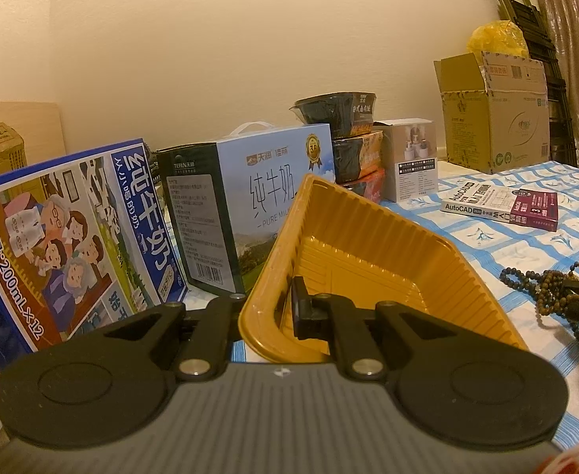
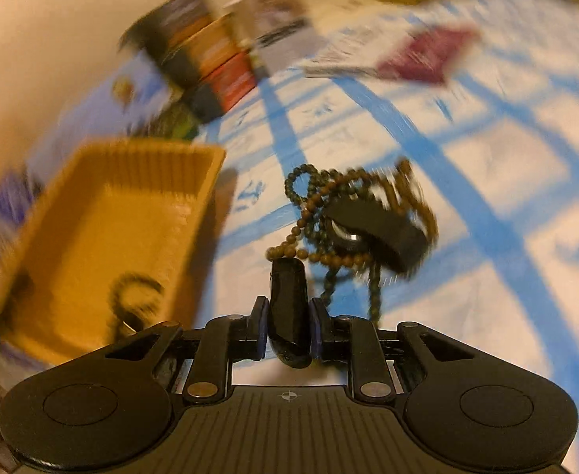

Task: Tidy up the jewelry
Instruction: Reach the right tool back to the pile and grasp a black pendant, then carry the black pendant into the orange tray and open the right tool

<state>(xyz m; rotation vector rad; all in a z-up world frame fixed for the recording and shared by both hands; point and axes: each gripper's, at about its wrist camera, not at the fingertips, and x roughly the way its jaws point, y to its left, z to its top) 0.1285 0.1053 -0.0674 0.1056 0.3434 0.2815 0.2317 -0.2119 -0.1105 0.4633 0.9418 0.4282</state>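
Pinching the near rim of the yellow tray (image 1: 372,260), your left gripper (image 1: 267,312) tilts it above the checked cloth (image 1: 526,245); your right gripper (image 2: 288,331) clamps a black band (image 2: 289,308) tangled with bead strands (image 2: 329,197) just beside the tray.

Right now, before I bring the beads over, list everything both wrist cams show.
Tray: one, yellow, tilted, left gripper clamped on its rim.
Dark item: one, blurred, inside tray.
Bead strands: tangled bunch, brown, on checked cloth.
Black watch: one, in right gripper.
Milk cartons: two, blue, behind tray.
Noodle bowls: stacked, dark.
White box: one.
AutoCAD book: one.
Cardboard box: one, open.
Left gripper: shut.
Right gripper: shut.
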